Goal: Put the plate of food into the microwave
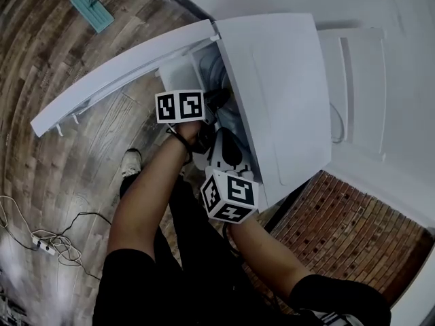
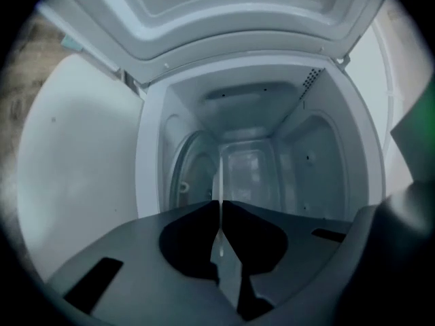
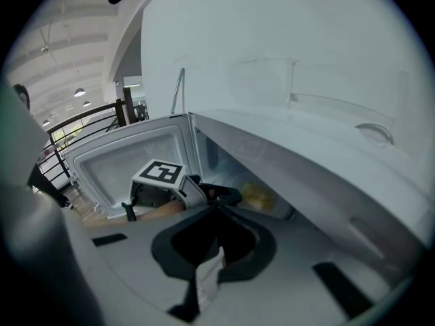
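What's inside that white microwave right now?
A yellow lump, probably the food, sits just inside, beside the left tongs. The left gripper view shows pale walls and a round turntable. The microwave itself covers the rest.

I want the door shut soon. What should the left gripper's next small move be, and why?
Probably draw the left gripper straight back out of the microwave. Its jaws are together on nothing, the yellow food seems to lie inside just past them, and the door stands wide open, so the gripper looks like the only thing in the door's way.
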Available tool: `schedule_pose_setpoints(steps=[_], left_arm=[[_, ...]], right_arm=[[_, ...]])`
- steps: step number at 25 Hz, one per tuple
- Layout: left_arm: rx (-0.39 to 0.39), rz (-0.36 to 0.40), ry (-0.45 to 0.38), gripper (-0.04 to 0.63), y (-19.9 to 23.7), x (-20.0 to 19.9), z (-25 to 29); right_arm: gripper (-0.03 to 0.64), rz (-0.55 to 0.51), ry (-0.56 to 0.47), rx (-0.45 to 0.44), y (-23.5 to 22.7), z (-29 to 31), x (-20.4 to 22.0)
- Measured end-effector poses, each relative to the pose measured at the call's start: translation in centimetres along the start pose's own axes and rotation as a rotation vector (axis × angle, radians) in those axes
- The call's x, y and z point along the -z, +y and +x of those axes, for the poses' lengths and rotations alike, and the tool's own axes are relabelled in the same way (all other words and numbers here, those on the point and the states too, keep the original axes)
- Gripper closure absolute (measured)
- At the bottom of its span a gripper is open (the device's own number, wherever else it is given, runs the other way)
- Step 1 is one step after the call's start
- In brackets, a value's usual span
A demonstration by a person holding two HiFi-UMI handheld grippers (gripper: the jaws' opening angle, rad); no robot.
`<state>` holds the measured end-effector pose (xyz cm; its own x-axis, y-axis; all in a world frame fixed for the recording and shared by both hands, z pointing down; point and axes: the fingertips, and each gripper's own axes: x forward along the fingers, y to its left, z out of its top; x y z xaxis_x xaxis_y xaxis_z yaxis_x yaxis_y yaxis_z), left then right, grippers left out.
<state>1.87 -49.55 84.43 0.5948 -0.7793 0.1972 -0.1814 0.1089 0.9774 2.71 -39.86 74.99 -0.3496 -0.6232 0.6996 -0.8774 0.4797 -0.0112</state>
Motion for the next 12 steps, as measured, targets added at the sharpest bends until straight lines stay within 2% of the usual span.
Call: schedule_pose_setpoints(steps=[3,6,8,12], left_arm=[[-0.110,0.115,0.030,0.581,0.2,-0.3,0.2],[-0.171,0.228,0.045,0.581,0.1,-0.5,0.4],[-0.228,0.371,0.054,0.573,0.0,-0.8,0.4],[-0.390,0.723,0.038,0.524,0.3,-1.7,0.3]], right_arm=[[0.612,0.007,0.000,-0.005,-0.2,-0.2,0.0],[0.612,0.012,-0.003,-0.011,-0.3,-0.4,-0.1],[0.612,0.020,-0.006,-0.013,-0.4,-0.5,-0.1],[0.612,0.026,-0.005,-0.012,-0.8,-0.6,0.1]])
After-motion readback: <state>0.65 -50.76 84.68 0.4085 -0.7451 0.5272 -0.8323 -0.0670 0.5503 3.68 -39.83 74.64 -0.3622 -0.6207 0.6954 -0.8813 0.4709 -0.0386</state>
